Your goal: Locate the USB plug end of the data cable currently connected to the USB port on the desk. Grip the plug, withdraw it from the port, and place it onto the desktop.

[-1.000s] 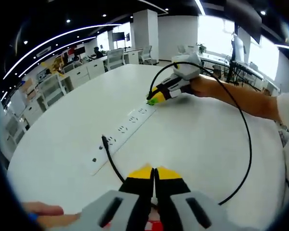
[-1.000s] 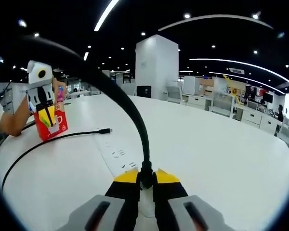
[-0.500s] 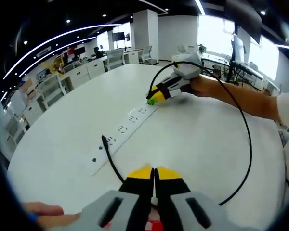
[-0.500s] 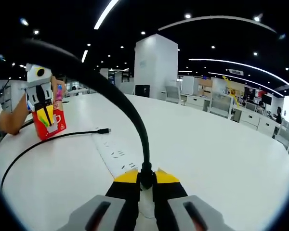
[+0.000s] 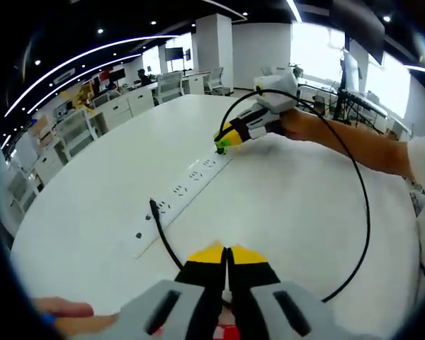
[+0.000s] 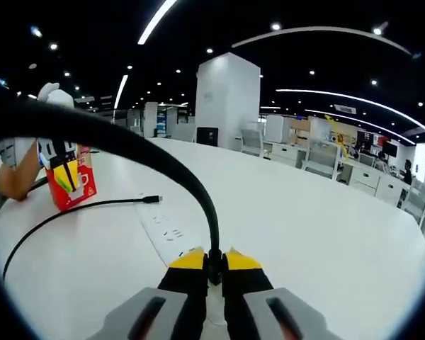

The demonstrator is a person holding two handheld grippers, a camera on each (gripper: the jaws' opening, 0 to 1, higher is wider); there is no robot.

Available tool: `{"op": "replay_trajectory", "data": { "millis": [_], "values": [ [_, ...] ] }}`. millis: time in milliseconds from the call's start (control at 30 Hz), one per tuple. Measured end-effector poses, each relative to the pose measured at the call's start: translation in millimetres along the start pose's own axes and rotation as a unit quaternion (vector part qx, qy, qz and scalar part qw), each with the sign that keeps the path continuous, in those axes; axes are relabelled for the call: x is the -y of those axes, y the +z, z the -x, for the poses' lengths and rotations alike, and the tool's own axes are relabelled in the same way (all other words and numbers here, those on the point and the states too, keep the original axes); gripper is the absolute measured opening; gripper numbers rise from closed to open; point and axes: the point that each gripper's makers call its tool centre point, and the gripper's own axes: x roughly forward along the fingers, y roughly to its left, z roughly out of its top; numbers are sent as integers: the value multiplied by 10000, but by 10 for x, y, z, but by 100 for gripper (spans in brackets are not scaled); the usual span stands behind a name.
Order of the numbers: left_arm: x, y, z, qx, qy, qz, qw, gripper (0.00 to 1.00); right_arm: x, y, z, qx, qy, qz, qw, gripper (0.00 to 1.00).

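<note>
A long white power strip (image 5: 180, 191) lies on the round white table (image 5: 290, 205). My right gripper (image 5: 223, 139) is at the strip's far end, shut on the black USB plug (image 6: 214, 258). The plug's thick black cable (image 6: 163, 159) arcs up from the jaws and loops over the table (image 5: 361, 205). Its small free connector (image 5: 154, 207) rests by the strip's near end. The strip (image 6: 166, 230) runs off under the right gripper (image 6: 214, 263); whether the plug is out of the port is hidden. My left gripper (image 5: 227, 256) is shut, with a red carton (image 6: 69, 185) right behind it.
A person's forearm (image 5: 354, 142) reaches in from the right, and a fingertip (image 5: 60, 309) shows at the lower left. Office desks and chairs (image 5: 92, 117) stand beyond the table's edge. A white pillar (image 6: 227, 99) rises behind it.
My right gripper has risen slightly at the strip's end with the plug in it, and the cable arc has swung lower across its view. The left gripper has stayed still.
</note>
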Motion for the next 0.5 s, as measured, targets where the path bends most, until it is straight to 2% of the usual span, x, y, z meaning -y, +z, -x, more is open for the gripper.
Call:
{"op": "replay_trajectory", "data": {
  "millis": [500],
  "values": [
    [9, -2, 3, -3, 4, 5, 10000, 2, 16, -5, 27, -19, -76, -18, 10000, 7]
  ]
}}
